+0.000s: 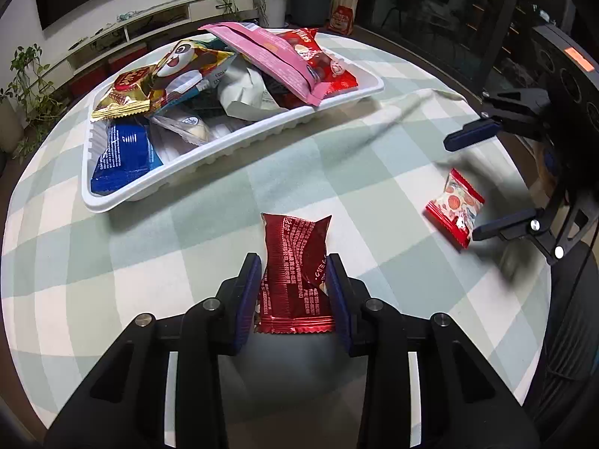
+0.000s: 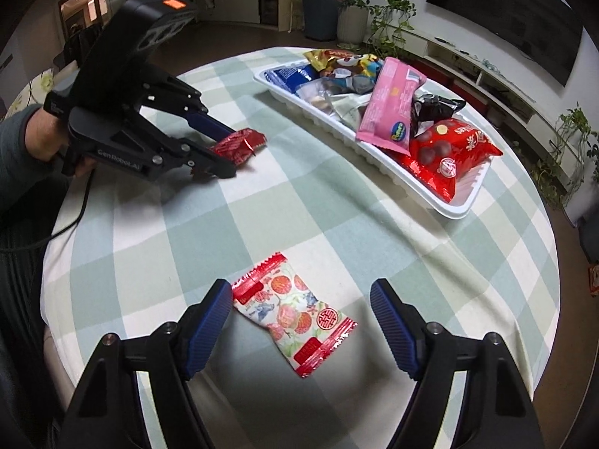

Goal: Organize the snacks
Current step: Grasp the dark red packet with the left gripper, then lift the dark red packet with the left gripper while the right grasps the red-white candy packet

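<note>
My left gripper (image 1: pixel 294 265) is shut on a dark red foil snack packet (image 1: pixel 295 269), its blue pads pressed on both sides; the same gripper (image 2: pixel 224 151) and packet (image 2: pixel 237 146) show at the left of the right wrist view. My right gripper (image 2: pixel 301 292) is open, its jaws either side of a red and white candy packet (image 2: pixel 295 312) lying flat on the cloth; it does not touch it. That packet (image 1: pixel 455 205) and the right gripper (image 1: pixel 460 189) appear at the right of the left wrist view. A white tray (image 1: pixel 232 157) holds several snack packets.
The round table carries a green and white checked cloth (image 1: pixel 232 224). The tray (image 2: pixel 455 211) lies at the far side, piled with a pink packet (image 2: pixel 389 104), a red chocolate bag (image 2: pixel 445 153) and a blue packet (image 1: pixel 123 155). Plants, a low TV shelf and a dark chair surround the table.
</note>
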